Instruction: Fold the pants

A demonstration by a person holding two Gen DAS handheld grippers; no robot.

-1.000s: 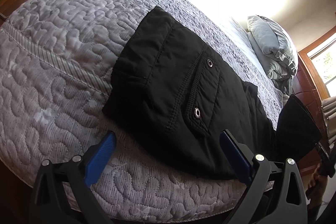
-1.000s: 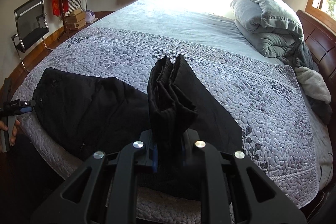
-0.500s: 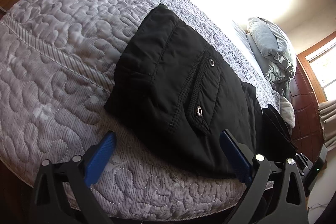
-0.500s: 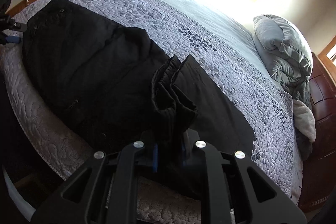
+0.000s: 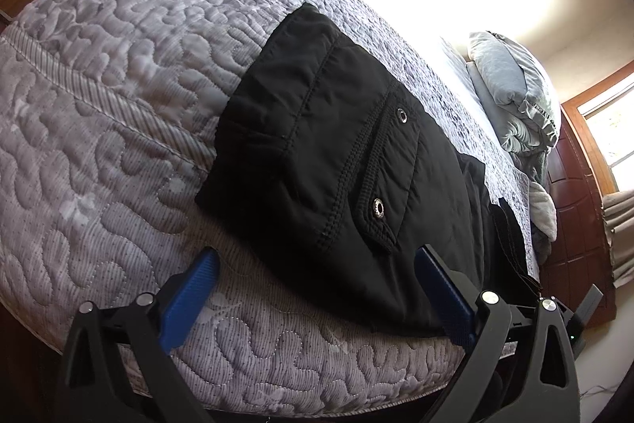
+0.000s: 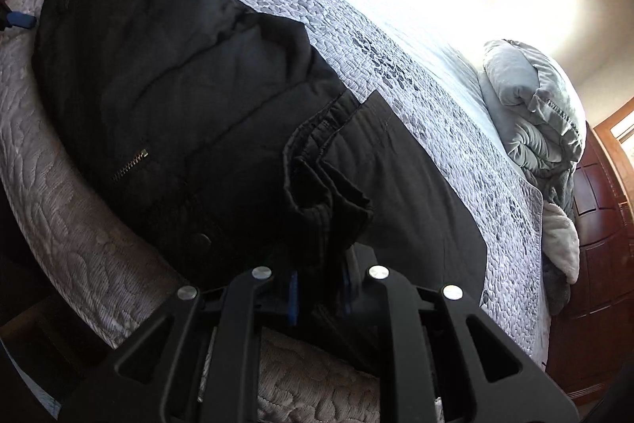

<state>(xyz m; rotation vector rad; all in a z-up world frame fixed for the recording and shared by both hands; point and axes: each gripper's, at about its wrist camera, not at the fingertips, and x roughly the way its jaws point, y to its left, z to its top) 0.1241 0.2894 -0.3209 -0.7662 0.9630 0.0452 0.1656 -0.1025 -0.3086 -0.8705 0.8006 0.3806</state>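
- I see the black pants (image 6: 166, 98) lying lengthwise near the front edge of the bed (image 5: 119, 74), on the grey quilt (image 6: 396, 58).
- My right gripper (image 6: 319, 294) is pinching a bunched handful of fabric — the leg ends (image 6: 329, 185), I judge — and holds it over the thigh part of the pants.
- My left gripper (image 5: 317, 288) is spread wide with nothing between its blue pads (image 5: 190, 288); it hovers just off the waist end, by the pocket flap (image 5: 380, 177) with two metal snaps.
- Progress, as I read it: the legs look laid together already, and the first lengthwise fold is partway over — not yet set down flat.
- Left to do: drop the leg ends toward the waist, smooth, then fold once more if needed.
- A grey pillow (image 6: 531, 113) sits well apart at the head of the bed.
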